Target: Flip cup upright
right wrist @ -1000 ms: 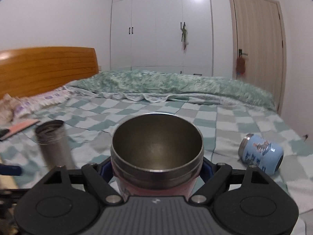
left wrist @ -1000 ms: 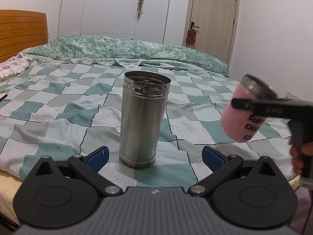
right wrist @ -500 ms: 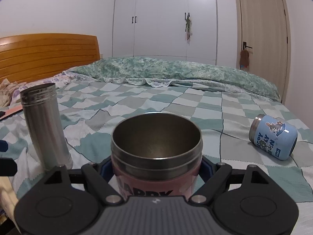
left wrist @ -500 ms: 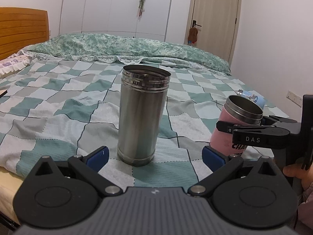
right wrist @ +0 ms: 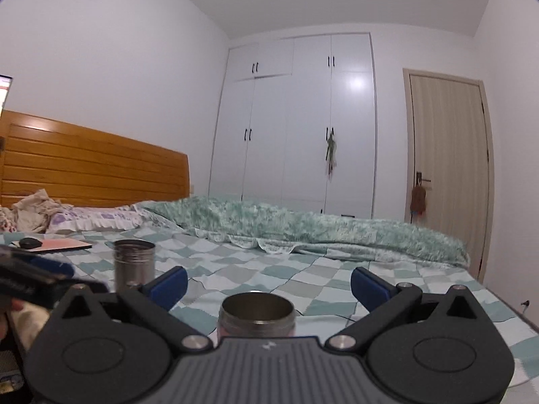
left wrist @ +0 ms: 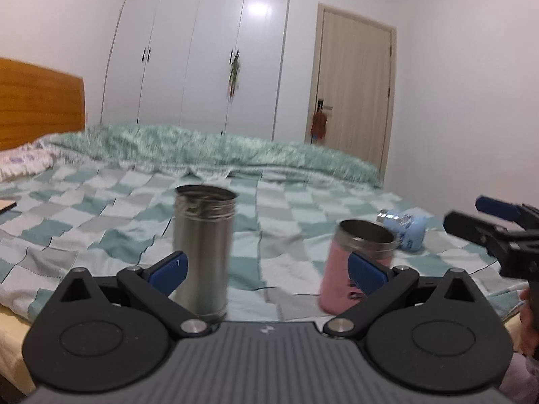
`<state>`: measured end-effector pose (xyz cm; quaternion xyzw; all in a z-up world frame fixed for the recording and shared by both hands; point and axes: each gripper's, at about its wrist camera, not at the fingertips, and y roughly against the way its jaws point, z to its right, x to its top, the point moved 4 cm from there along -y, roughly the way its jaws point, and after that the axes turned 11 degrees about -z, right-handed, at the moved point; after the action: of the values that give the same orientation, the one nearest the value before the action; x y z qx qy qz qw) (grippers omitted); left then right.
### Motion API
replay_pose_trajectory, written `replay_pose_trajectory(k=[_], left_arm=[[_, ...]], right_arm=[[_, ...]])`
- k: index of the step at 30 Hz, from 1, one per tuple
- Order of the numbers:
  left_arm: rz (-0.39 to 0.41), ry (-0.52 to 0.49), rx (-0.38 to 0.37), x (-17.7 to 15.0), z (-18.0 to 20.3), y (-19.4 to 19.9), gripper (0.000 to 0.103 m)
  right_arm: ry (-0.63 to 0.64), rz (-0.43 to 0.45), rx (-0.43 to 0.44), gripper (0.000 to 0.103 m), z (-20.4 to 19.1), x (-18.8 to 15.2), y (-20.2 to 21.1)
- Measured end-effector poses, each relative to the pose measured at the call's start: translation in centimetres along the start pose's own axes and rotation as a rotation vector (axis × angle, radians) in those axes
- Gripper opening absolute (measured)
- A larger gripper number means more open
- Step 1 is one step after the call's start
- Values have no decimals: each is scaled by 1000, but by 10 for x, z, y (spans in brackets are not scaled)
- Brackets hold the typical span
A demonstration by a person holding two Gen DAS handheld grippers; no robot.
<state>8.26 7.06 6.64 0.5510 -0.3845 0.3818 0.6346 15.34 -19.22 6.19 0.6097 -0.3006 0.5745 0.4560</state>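
Observation:
The pink cup (left wrist: 347, 269) stands upright on the checked bedspread, its steel mouth up; the right wrist view shows its rim (right wrist: 257, 314) low between the open jaws, not gripped. My right gripper (right wrist: 268, 284) is open and raised above and behind it; it shows at the right edge of the left wrist view (left wrist: 495, 225). A tall steel cup (left wrist: 202, 252) stands upright to the left, also in the right wrist view (right wrist: 134, 262). My left gripper (left wrist: 266, 271) is open and empty, pulled back from both. A blue cup (left wrist: 406, 229) lies on its side behind the pink one.
The checked bedspread (left wrist: 101, 222) covers the bed, with a green quilt (right wrist: 303, 225) bunched at the far side. A wooden headboard (right wrist: 94, 175), pillows and a notebook with a dark mouse (right wrist: 50, 244) are on the left. Wardrobe and door stand behind.
My right gripper set the pink cup upright on the bed, opened and drew back and up. My left gripper tilted up and pulled back from the steel cup.

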Motion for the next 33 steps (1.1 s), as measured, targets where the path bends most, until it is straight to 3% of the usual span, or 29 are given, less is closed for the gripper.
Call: replay_pose_trajectory(k=[7, 16, 33], left_arm=[[36, -4, 24, -36, 27, 4, 103], [72, -92, 120, -75, 52, 2, 103], [104, -127, 177, -85, 59, 7, 103]], right_arm=[[20, 1, -44, 103, 5, -37, 47], [52, -67, -99, 103, 5, -88, 61], [-24, -11, -180, 103, 18, -96, 75]])
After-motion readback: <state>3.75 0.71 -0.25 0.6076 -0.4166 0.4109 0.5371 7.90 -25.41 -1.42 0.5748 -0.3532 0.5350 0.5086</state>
